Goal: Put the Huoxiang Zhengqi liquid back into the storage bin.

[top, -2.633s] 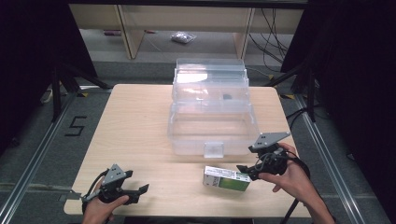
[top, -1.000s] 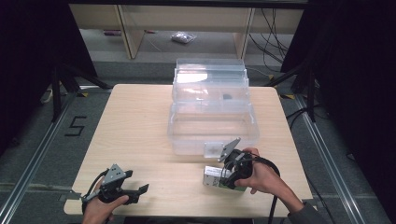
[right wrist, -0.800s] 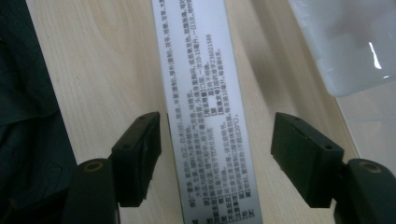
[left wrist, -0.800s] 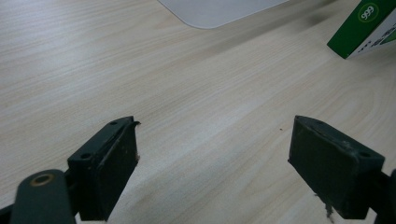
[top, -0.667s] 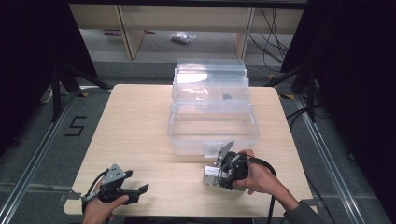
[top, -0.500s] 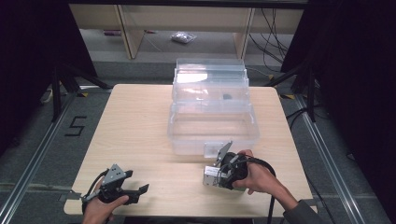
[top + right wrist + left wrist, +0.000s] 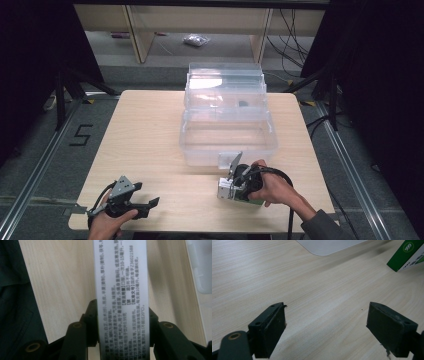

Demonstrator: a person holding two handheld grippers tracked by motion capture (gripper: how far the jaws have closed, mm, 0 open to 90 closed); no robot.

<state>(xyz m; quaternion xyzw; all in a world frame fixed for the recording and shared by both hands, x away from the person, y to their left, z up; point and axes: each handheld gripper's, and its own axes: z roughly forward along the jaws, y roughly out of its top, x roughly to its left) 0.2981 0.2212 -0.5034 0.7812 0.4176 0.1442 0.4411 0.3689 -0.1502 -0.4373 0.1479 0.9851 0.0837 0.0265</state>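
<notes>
Right gripper (image 7: 122,322) fingers (image 7: 91,315) clenching on sides of medicine box (image 7: 120,277), printed white face showing between them. Box sitting low over tabletop (image 7: 150,130), just in front of clear plastic bin (image 7: 227,132). Left gripper (image 7: 327,322) fingers (image 7: 270,326) spread wide, grasping nothing, resting near front-left tabletop edge, well apart from box.

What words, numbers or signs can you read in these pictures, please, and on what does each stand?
"999", in a white ring on the green face of the box.
"5", a black mark on the floor left of the table.
"Z36021588", "10-15", "20", among Chinese print on the white side of the box held between the right gripper jaws; the remaining characters are too blurred to read with certainty.
</notes>
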